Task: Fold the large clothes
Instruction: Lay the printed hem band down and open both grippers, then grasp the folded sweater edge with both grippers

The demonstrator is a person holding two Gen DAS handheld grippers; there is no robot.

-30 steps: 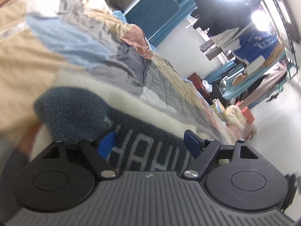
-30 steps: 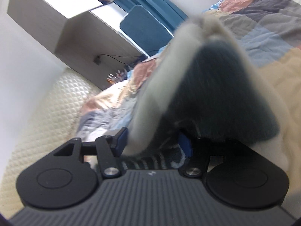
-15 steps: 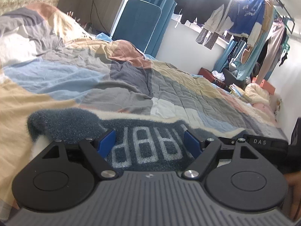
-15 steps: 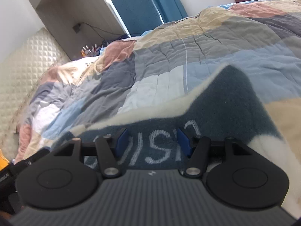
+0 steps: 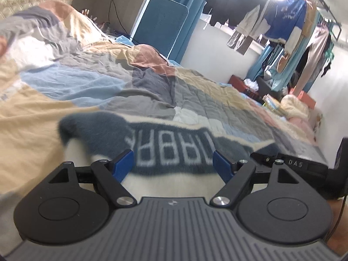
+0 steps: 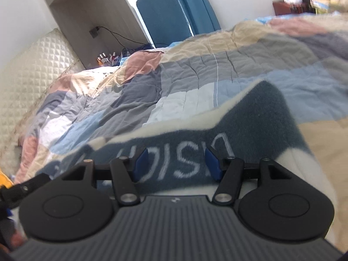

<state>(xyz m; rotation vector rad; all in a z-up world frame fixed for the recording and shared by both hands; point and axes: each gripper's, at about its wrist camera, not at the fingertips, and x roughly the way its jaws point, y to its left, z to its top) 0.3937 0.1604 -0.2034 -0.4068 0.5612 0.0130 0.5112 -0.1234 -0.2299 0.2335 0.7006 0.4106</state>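
In the left wrist view, the left gripper (image 5: 174, 162) fills the lower frame, its blue-padded jaws spread wide with nothing between them. Just beyond its tips, across the middle of the frame, lies the fuzzy cream-and-dark-teal fleece garment with white woven lettering (image 5: 165, 143), resting on the patchwork quilt of beige, blue, grey and rust squares (image 5: 91, 80) that covers the bed. At the right edge, the black body of the right gripper (image 5: 304, 167) sits level with the garment's near edge.

In the right wrist view, the right gripper (image 6: 175, 163) takes up the lower frame, jaws likewise parted and empty. The fleece garment (image 6: 250, 130) runs from lower left to centre right, its teal band ending in a raised corner at right and a cream layer showing under it. The patchwork quilt (image 6: 184, 82) stretches away to the upper frame.

By my judgement, one fold has been laid down and let go: the band seems doubled over the cream layer. Only part of the garment shows, so how many folds remain cannot be told; at least smoothing and a further fold look likely.
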